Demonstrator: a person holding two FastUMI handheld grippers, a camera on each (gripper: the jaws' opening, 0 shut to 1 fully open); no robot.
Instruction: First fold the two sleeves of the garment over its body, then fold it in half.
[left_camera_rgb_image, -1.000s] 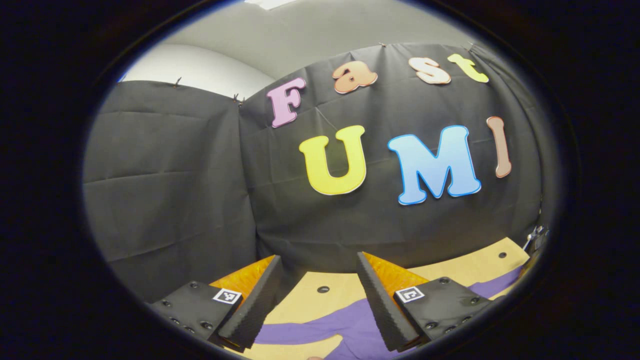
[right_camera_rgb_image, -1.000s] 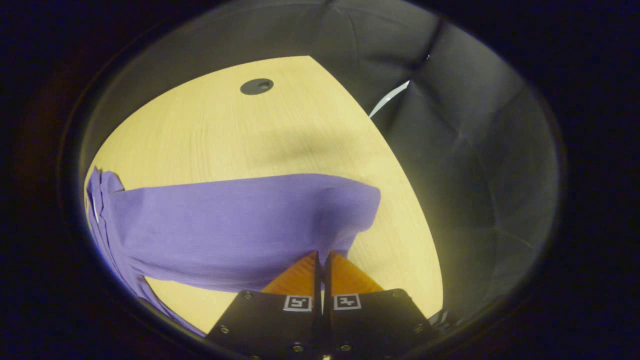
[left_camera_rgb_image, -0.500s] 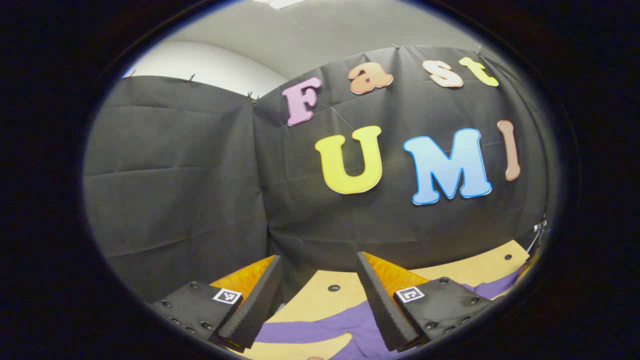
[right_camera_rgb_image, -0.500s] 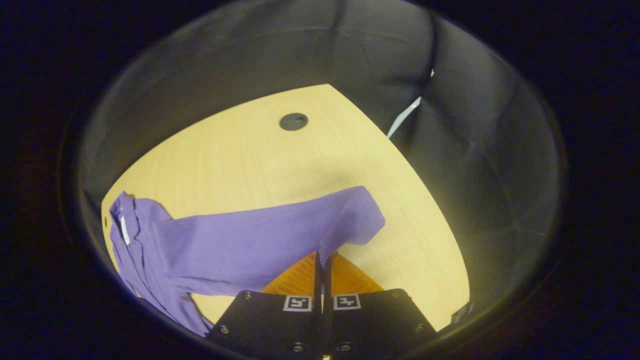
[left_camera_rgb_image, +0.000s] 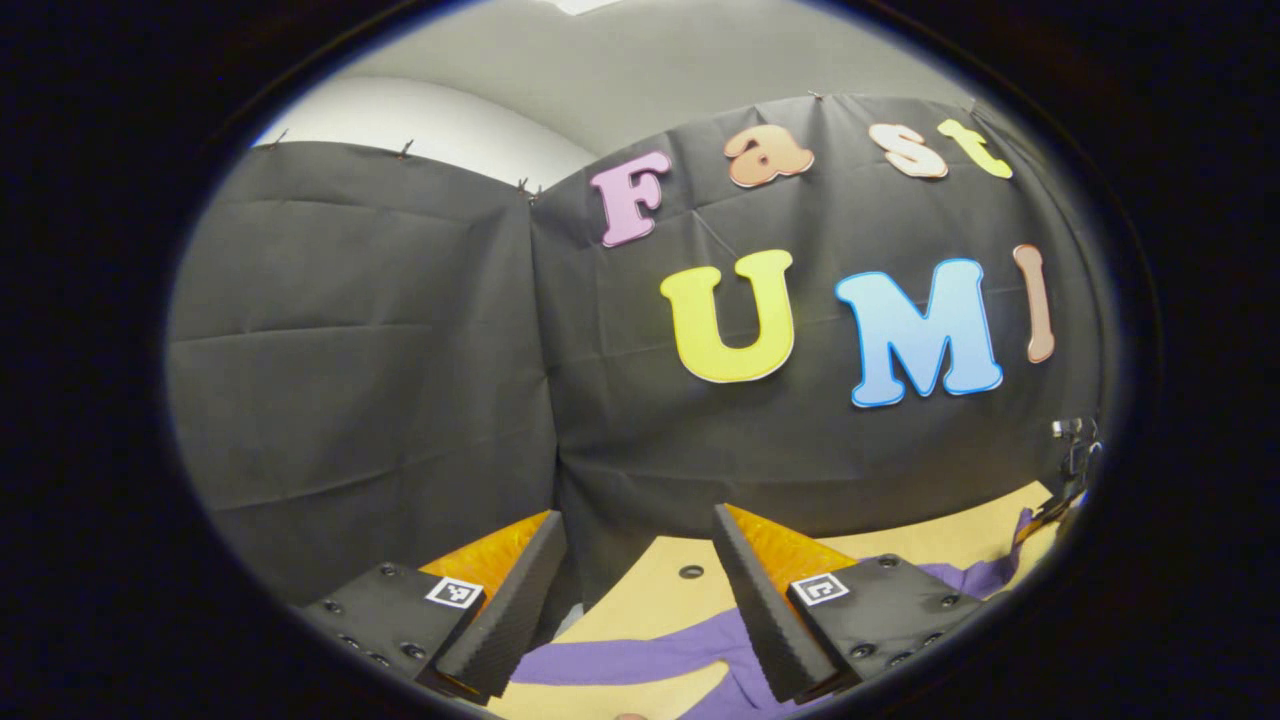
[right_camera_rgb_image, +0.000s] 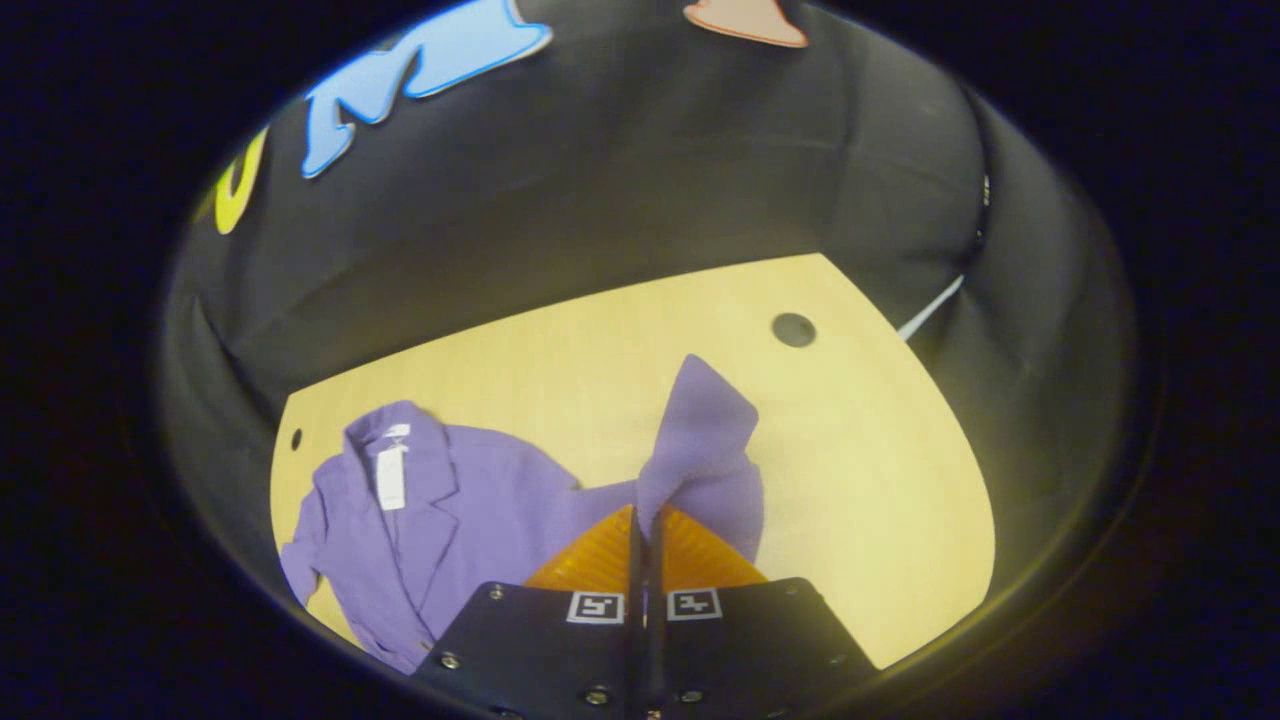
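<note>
The purple ribbed-knit garment with a collar (right_camera_rgb_image: 440, 520) lies on the light wooden table top (right_camera_rgb_image: 880, 500), with its collar end toward the far left of the right gripper view. A white tag (right_camera_rgb_image: 389, 476) hangs at the neckline.

The right gripper (right_camera_rgb_image: 645, 515), with orange fingers and black foam pads, has its jaws closed on the garment's right-hand sleeve (right_camera_rgb_image: 700, 450). The sleeve rises from the body to the fingertips, folds over there, and its free end points toward the far edge of the table. The lower part of the sleeve drapes just beside the fingers on their right.

A round dark hole (right_camera_rgb_image: 793, 329) in the table sits beyond the sleeve end, near the far right corner.

The left gripper (left_camera_rgb_image: 635, 590) is held apart from the cloth with its jaws spread wide and nothing between them. In the left gripper view, a purple sleeve strip (left_camera_rgb_image: 620, 662) lies flat on the table below and between the fingers. The camera there faces the black cloth wall (left_camera_rgb_image: 360, 350). A second table hole (left_camera_rgb_image: 690, 572) lies between the fingers, beyond the strip.
</note>
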